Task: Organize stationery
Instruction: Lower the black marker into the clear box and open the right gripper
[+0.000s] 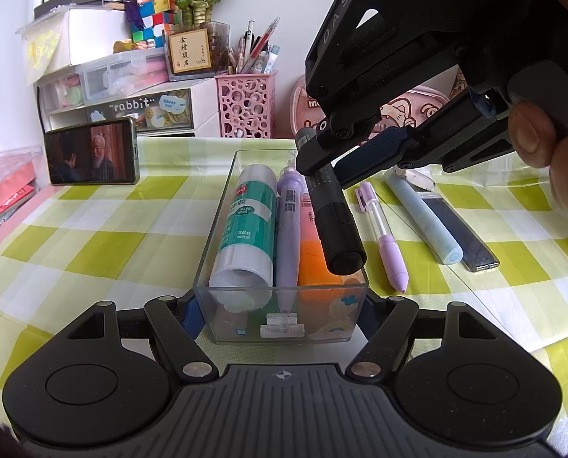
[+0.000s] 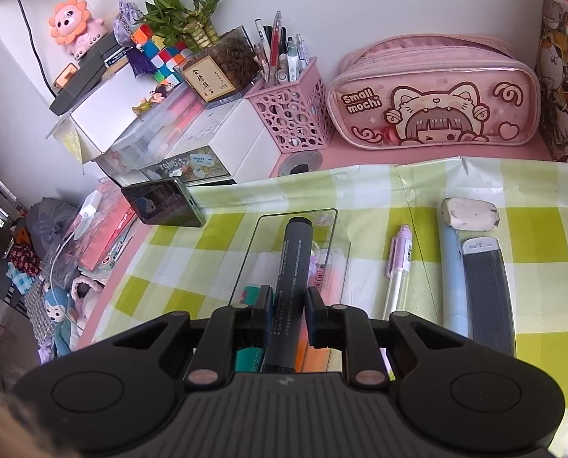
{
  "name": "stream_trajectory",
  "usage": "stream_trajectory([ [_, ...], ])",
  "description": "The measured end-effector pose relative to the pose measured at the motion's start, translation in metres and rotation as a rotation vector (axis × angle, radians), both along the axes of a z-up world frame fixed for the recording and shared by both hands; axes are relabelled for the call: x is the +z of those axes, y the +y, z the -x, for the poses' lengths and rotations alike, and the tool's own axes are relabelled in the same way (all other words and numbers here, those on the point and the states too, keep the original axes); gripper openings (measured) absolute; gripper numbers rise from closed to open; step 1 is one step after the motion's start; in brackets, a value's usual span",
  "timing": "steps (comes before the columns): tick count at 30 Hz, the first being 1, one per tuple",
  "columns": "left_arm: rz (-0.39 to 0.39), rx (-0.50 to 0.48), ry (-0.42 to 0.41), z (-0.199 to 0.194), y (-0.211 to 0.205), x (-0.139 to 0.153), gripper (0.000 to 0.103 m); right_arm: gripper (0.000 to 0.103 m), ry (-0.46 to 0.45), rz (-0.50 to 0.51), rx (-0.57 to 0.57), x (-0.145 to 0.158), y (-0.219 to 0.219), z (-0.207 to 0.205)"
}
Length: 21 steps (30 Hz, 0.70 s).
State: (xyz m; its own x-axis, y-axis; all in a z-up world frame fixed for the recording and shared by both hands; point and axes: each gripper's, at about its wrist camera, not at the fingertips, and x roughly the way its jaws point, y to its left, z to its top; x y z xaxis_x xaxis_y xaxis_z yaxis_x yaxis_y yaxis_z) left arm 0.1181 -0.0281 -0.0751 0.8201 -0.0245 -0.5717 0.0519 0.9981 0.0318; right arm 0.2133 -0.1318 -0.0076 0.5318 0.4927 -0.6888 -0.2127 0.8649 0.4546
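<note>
A clear plastic box (image 1: 212, 236) lies lengthwise on the green checked cloth. My left gripper (image 1: 280, 316) is shut on its near end, one finger on each side wall. Inside lie a green glue stick (image 1: 246, 221), a purple pen (image 1: 288, 236) and an orange highlighter (image 1: 314, 263). My right gripper (image 1: 328, 164) is shut on a black marker (image 1: 335, 225) and holds it tilted just above the box's right side. In the right wrist view the marker (image 2: 293, 263) runs forward between the right gripper (image 2: 289, 313) pads, over the box (image 2: 253, 244).
Right of the box lie a lilac pen (image 1: 385, 240), a light blue pen (image 1: 425, 217), a dark flat case (image 1: 461, 233) and a white eraser (image 2: 469, 214). Behind stand a pink pen holder (image 1: 246, 107), a pink pencil case (image 2: 433, 99), a phone (image 1: 91, 152) and drawers.
</note>
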Motion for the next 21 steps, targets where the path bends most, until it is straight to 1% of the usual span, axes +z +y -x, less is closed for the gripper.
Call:
stream_trajectory([
  [5, 0.001, 0.0, 0.0, 0.0, 0.0, 0.0, 0.072, 0.03, 0.014, 0.015, 0.014, -0.002, 0.001, 0.001],
  [8, 0.0, 0.0, 0.0, 0.0, 0.0, 0.0, 0.072, 0.03, -0.008, 0.032, 0.015, 0.0, 0.0, 0.002],
  [14, 0.0, 0.0, 0.0, 0.0, 0.0, 0.0, 0.072, 0.029, -0.04, 0.023, 0.001, 0.002, -0.003, 0.0],
  [15, 0.0, 0.0, 0.0, 0.0, 0.0, 0.0, 0.072, 0.027, -0.043, 0.027, 0.003, 0.002, -0.002, -0.001],
  [16, 0.0, 0.0, 0.0, 0.0, 0.0, 0.0, 0.072, 0.022, -0.043, 0.032, 0.009, 0.001, 0.0, -0.003],
  [21, 0.0, 0.0, 0.0, 0.0, 0.0, 0.0, 0.072, 0.015, -0.043, 0.077, 0.036, -0.008, 0.009, -0.006],
])
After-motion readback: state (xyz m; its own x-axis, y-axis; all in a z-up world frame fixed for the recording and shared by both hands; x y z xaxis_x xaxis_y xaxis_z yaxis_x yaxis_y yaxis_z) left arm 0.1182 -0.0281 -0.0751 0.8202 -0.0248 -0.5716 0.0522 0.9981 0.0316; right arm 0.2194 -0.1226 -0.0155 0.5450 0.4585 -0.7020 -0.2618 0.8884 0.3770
